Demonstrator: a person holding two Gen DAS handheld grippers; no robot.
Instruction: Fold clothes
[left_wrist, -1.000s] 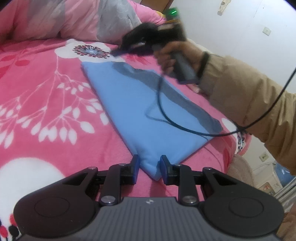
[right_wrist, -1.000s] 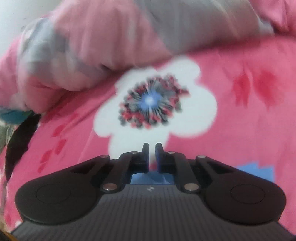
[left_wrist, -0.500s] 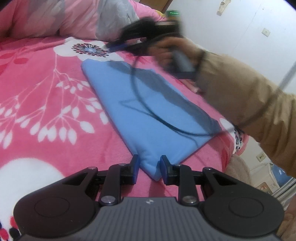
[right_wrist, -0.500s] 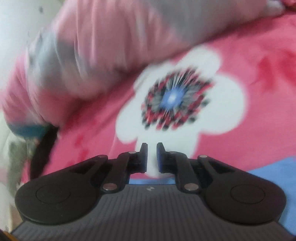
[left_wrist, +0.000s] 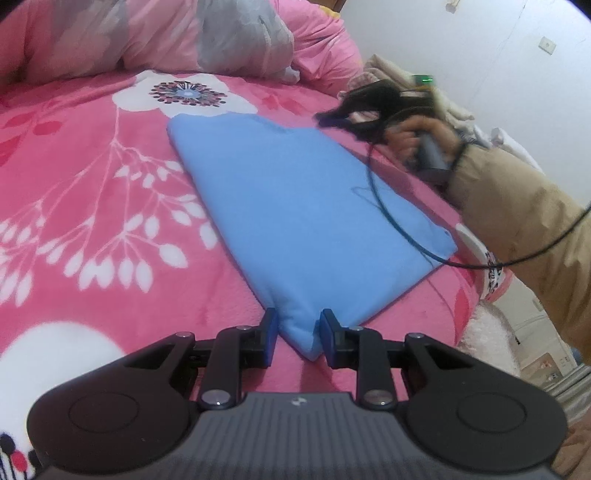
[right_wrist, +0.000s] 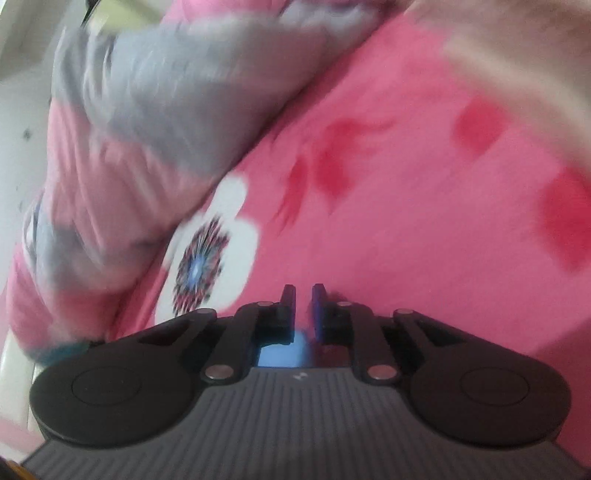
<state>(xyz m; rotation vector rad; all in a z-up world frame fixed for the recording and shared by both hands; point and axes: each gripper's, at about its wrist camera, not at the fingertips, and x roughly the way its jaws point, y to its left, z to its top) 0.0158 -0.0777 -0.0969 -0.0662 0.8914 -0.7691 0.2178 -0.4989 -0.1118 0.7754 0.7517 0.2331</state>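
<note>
A blue garment (left_wrist: 303, 206) lies folded into a long flat shape on the pink flowered bedspread (left_wrist: 92, 206). Its near corner sits pinched between the blue pads of my left gripper (left_wrist: 297, 325). In the left wrist view, my right gripper (left_wrist: 328, 118) hovers blurred past the garment's far right edge, held by a hand (left_wrist: 417, 136) in a tan sleeve, with a black cable looping over the cloth. In its own view the right gripper (right_wrist: 303, 295) is tilted, with only a thin slit between the fingers and nothing in it. A bit of blue garment (right_wrist: 280, 350) shows under it.
A rumpled pink and grey quilt (left_wrist: 207, 37) is piled along the head of the bed. The bed's right edge (left_wrist: 476, 280) runs close behind the garment, with a white wall (left_wrist: 498, 44) and pale bedding beyond. The bedspread spreads wide to the left.
The right gripper has swung from above the garment's far end to the right, beyond its far right edge, and has rolled. The left gripper keeps the same hold on the near corner.
</note>
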